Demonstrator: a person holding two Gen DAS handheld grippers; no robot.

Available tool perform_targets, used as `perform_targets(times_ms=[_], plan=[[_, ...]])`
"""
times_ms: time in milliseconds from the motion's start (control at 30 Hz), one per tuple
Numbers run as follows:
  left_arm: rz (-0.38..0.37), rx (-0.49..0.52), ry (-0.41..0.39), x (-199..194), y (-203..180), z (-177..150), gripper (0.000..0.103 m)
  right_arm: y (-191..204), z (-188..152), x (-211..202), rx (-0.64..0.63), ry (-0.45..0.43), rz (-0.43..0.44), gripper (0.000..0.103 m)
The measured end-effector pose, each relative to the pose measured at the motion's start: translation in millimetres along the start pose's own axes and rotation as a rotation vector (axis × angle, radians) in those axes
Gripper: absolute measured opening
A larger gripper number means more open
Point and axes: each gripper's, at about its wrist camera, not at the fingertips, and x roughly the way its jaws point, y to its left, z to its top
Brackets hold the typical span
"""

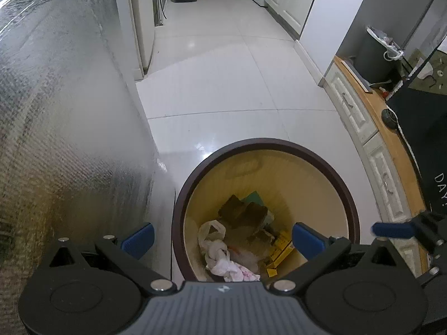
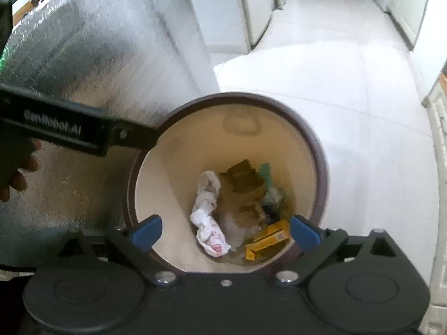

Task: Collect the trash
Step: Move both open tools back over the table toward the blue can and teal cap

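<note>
A round trash bin (image 1: 321, 159) with a dark brown rim and cream inside stands on the white tiled floor, also in the right wrist view (image 2: 315, 145). Inside lie a crumpled white wrapper (image 1: 223, 262) (image 2: 208, 231), brown paper scraps (image 1: 243, 212) (image 2: 243, 192), a yellow box (image 1: 279, 251) (image 2: 268, 240) and a green piece (image 1: 255, 196). My left gripper (image 1: 223, 240) is open and empty above the bin. My right gripper (image 2: 226, 231) is open and empty above the bin too. The left gripper's body (image 2: 69, 128) shows at the left in the right wrist view.
A silver foil-covered surface (image 1: 56, 111) rises close on the left of the bin. A wooden counter with white drawers (image 1: 360, 117) runs along the right, with a dark bin (image 1: 374, 53) on it. Open tiled floor (image 1: 223, 69) leads to a hallway.
</note>
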Motion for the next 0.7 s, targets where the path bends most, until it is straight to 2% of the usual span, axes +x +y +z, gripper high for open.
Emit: perform_targets(times_ms=[400,700], plan=[[0.002,0.054,0.003,-21,-7,-36,0.103,-15,-18,-37,0.074,-0.087,-0.082,0.103],[-0.025,0.067,-0.052,-56,-15,-58,0.103,-12,-35,-73,0.103,-0.161,-0.126,0.103]])
